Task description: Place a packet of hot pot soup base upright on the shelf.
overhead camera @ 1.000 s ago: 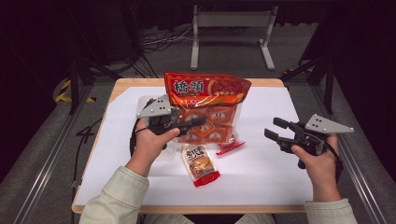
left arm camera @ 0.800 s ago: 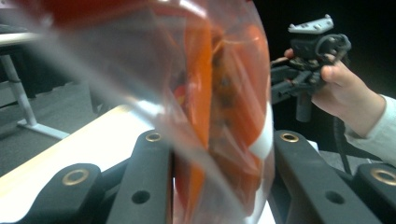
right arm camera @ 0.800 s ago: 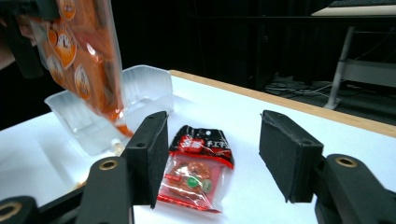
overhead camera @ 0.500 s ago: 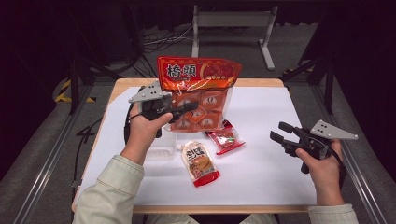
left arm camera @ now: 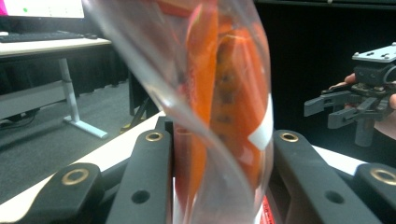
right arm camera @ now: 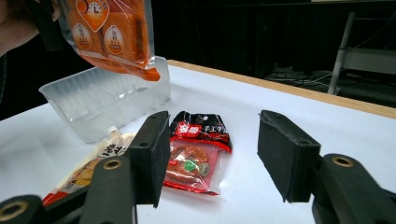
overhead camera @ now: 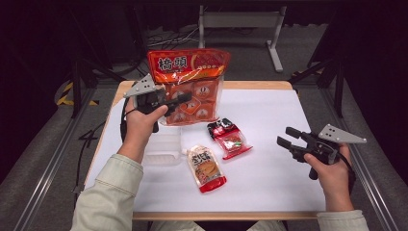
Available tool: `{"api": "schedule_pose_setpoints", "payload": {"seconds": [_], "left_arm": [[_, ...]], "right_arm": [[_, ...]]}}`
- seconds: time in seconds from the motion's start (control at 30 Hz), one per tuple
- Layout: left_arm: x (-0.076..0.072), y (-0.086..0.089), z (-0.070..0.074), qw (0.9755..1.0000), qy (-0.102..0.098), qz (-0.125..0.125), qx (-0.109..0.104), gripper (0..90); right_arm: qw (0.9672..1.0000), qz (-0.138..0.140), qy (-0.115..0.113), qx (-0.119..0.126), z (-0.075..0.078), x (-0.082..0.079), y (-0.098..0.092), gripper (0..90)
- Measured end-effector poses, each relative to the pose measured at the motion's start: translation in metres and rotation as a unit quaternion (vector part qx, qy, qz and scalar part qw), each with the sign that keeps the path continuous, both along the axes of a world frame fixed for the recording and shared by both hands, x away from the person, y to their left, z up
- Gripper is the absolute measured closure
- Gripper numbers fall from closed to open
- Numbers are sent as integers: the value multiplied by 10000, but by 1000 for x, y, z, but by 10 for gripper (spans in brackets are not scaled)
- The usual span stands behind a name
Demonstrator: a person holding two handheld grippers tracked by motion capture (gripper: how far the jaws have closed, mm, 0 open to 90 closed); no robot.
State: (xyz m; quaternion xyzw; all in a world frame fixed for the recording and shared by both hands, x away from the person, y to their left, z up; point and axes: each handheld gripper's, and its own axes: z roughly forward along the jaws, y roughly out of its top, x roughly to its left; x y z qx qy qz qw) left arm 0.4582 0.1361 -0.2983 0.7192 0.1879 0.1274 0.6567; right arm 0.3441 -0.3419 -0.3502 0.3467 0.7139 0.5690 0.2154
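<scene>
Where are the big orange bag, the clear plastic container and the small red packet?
big orange bag (overhead camera: 188, 72), high view, printed top part
clear plastic container (right arm camera: 100, 100), right gripper view, front wall
small red packet (right arm camera: 194, 161), right gripper view, clear window

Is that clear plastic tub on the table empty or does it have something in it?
Empty: the clear tub shows bare walls, and the big orange bag hangs above it.

Left gripper (overhead camera: 179, 99) raised, forearm angled up, jaws clamped. Right gripper (overhead camera: 285, 138) held low and level, jaws parted with nothing between them.
</scene>
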Motion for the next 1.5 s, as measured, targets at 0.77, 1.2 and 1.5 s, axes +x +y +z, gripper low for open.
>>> {"api": "schedule_pose_setpoints", "payload": {"seconds": [0.77, 1.2, 1.5], "left_arm": [[10, 46, -24, 9963, 24, 839, 160, 708], [14, 68, -40, 9909, 212, 1323, -137, 708], [15, 69, -49, 9875, 224, 1535, -267, 707]], "right_arm": [[9998, 128, 126, 47, -5, 4, 1, 442], [9995, 233, 210, 42, -7, 4, 5, 435], [9990, 286, 328, 93, -10, 6, 5, 424]]}}
